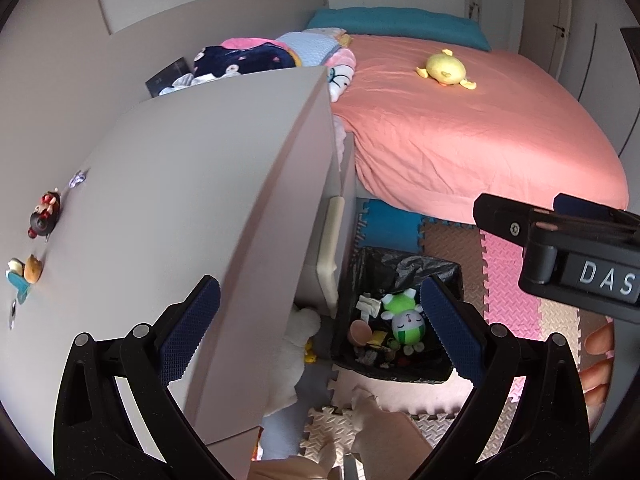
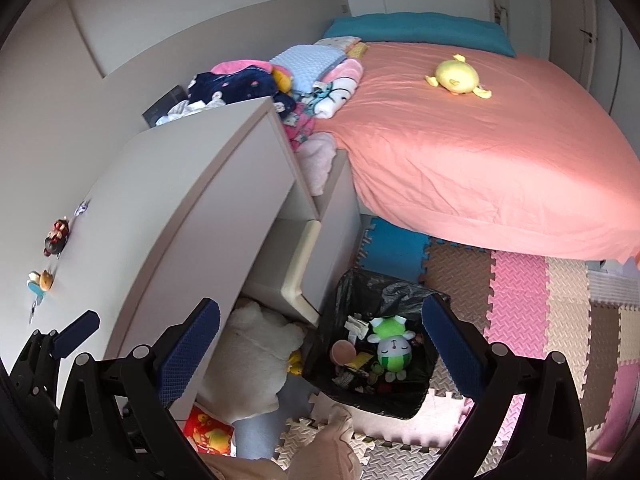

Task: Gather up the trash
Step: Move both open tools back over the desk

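A bin lined with a black bag [image 1: 400, 264] stands on the floor mats beside the white desk; it also shows in the right wrist view [image 2: 360, 292]. Inside lie a green and white plush toy [image 1: 404, 316] [image 2: 390, 344], crumpled paper [image 1: 368, 305] [image 2: 356, 326], a round pink lid [image 2: 342, 350] and small wrappers. My left gripper [image 1: 320, 332] is open and empty, held high above the desk edge and bin. My right gripper [image 2: 320, 356] is open and empty above the bin; its body shows in the left wrist view [image 1: 576, 256].
The white desk [image 1: 180, 200] carries small figurines [image 1: 44, 214] at its left edge. A white plush [image 2: 256, 356] and a red package [image 2: 210, 432] lie under it. A bed with a pink sheet [image 2: 480, 140] holds a yellow duck plush [image 2: 456, 76] and piled clothes [image 2: 248, 80]. Coloured foam mats [image 2: 520, 300] cover the floor.
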A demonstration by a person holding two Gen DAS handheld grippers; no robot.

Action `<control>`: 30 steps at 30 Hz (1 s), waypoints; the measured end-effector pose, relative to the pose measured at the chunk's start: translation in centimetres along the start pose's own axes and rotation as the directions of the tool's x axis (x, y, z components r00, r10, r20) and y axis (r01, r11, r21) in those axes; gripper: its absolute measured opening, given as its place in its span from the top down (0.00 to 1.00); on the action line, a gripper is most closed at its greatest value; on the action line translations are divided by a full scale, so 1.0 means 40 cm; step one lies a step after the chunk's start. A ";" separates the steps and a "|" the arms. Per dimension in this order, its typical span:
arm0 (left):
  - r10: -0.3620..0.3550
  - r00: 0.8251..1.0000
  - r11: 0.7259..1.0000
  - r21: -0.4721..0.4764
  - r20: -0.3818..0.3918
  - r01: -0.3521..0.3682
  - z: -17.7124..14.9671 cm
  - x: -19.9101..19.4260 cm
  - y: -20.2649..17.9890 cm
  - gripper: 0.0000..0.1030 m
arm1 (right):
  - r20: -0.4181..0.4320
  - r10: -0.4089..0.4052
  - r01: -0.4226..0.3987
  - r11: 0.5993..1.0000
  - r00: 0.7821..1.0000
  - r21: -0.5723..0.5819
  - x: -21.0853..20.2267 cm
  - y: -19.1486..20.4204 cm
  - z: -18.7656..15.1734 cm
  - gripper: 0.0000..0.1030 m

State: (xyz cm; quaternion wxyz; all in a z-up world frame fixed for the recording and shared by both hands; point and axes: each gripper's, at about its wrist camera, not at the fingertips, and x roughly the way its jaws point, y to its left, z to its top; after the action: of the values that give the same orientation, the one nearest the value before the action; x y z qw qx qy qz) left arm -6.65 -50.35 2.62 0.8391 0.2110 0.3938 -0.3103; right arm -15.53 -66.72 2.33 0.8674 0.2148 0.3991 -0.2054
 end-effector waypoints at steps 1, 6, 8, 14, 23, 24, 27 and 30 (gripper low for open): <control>0.002 1.000 1.000 -0.013 0.004 -0.002 -0.001 -0.004 0.019 0.06 | 0.000 0.002 -0.002 1.000 1.000 -0.010 0.000 0.016 0.001 0.02; 0.015 1.000 0.998 -0.064 0.012 -0.014 -0.004 -0.016 0.101 0.06 | 0.013 0.016 -0.015 0.999 1.000 -0.047 -0.002 0.097 0.008 0.02; 0.019 1.000 0.996 -0.087 0.014 -0.018 -0.007 -0.021 0.141 0.06 | 0.011 0.026 -0.025 0.998 1.000 -0.064 0.001 0.136 0.012 0.02; 0.048 0.999 0.989 -0.144 0.015 -0.045 -0.022 -0.038 0.247 0.06 | -0.001 0.058 -0.057 0.992 0.998 -0.115 0.017 0.254 0.015 0.02; 0.112 0.994 0.969 -0.222 0.007 -0.108 -0.061 -0.061 0.430 0.06 | 0.004 0.151 -0.147 0.971 0.989 -0.190 0.034 0.456 0.027 0.02; 0.121 0.993 0.965 -0.234 0.006 -0.116 -0.067 -0.064 0.453 0.06 | 0.004 0.164 -0.160 0.967 0.986 -0.198 0.034 0.473 0.027 0.02; 0.150 0.989 0.952 -0.271 0.002 -0.144 -0.080 -0.072 0.527 0.06 | -0.004 0.232 -0.227 0.947 0.973 -0.226 0.040 0.547 0.028 0.02; 0.185 0.983 0.935 -0.306 -0.006 -0.177 -0.100 -0.082 0.600 0.06 | -0.011 0.262 -0.256 0.933 0.965 -0.252 0.052 0.616 0.026 0.02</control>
State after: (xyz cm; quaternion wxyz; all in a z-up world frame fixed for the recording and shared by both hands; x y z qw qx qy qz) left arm 6.09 -29.57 5.44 0.8911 0.1105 0.4062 -0.1695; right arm -0.68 -47.37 6.46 0.9116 0.1514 0.3802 -0.0395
